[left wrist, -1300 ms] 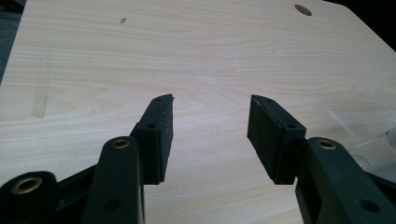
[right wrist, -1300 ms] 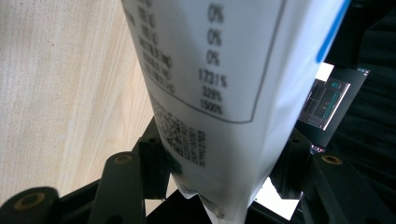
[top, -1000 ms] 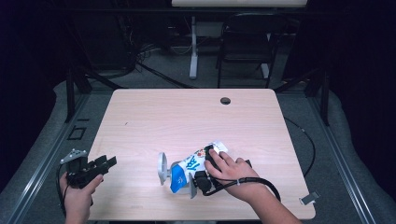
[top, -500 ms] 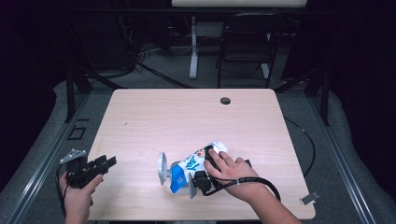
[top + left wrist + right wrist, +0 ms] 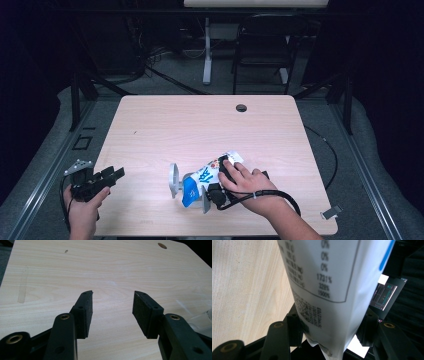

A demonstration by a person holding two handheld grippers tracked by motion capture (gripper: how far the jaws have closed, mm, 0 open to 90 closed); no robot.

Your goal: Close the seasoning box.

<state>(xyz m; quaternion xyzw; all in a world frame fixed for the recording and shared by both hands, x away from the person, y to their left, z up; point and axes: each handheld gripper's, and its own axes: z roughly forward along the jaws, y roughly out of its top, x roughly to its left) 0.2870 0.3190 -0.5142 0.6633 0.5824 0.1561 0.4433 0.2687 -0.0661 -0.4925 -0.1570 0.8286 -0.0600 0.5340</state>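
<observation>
A white and blue printed pouch lies near the front middle of the wooden table. My right gripper is down on it under the person's hand. In the right gripper view the pouch's white back with its printed label fills the gap between the black jaws, and my right gripper is shut on it. My left gripper hovers at the table's front left corner, held in the other hand. Its jaws stand wide apart over bare wood, so the left gripper is open with nothing in it.
A round cable hole sits near the table's far edge, also visible from the left gripper. A black chair and a white desk leg stand behind the table. A black cable curves past the right edge.
</observation>
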